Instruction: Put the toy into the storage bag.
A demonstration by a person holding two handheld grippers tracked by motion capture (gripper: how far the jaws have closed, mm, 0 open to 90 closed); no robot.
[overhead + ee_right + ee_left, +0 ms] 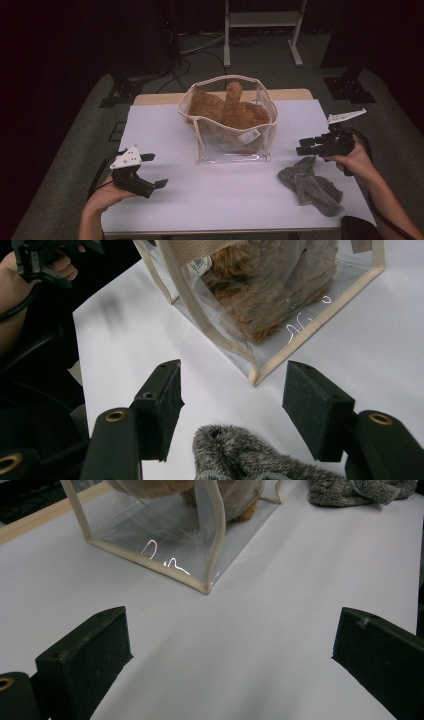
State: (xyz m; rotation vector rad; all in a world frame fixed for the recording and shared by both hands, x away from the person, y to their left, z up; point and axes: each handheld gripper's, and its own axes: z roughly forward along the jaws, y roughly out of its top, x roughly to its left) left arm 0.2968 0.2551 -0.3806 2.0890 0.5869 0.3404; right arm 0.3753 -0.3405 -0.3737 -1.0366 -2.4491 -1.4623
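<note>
At table's 4 o'clock, grey cloth [311, 185] lay flat. Right tool [306, 146] hovered above, jaws apart, empty; left tool [152, 171] apart, idle. Step: approach. Next: descend, clamp cloth, carry to clear bag [231, 148].

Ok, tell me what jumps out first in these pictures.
A clear bag with cream trim stands mid-table, stuffed with a brown plush toy. A grey cloth lies crumpled near the front right of the white table, and the right gripper hangs just over its end, jaws open and nothing held. The left gripper waits open at the front left, apart from the bag.
</note>
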